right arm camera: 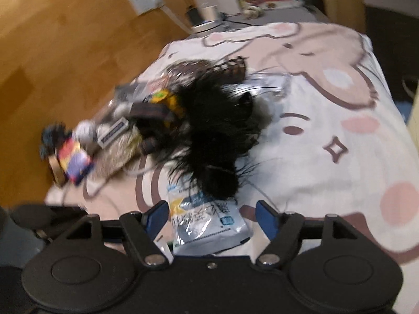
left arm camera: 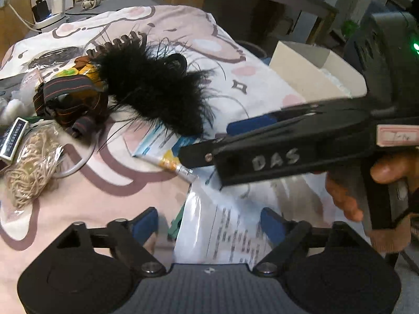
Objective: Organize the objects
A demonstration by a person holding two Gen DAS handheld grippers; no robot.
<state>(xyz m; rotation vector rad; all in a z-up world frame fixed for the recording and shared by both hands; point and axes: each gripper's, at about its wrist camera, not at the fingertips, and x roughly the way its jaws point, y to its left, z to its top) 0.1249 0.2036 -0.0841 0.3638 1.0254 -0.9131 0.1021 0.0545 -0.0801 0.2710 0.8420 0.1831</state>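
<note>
A pile of small objects lies on a cartoon-print bedsheet [left arm camera: 262,83]. A black feather piece [left arm camera: 157,86] lies in the middle, also in the right wrist view [right arm camera: 217,136]. A blue-white packet [right arm camera: 207,225] lies just under it, between the open fingers of my right gripper [right arm camera: 212,217]. In the left wrist view the right gripper [left arm camera: 207,136] reaches in from the right over that packet [left arm camera: 162,141]. My left gripper [left arm camera: 209,222] is open and empty above a clear bag holding a printed sheet [left arm camera: 230,230].
Dark goggles with a striped strap [left arm camera: 70,99], a bag of beige cord [left arm camera: 31,167], a small box [left arm camera: 14,138] and a brown hair claw [left arm camera: 125,40] lie at the left. A cardboard box [left arm camera: 314,70] stands at the right. A wooden wall [right arm camera: 65,52] borders the bed.
</note>
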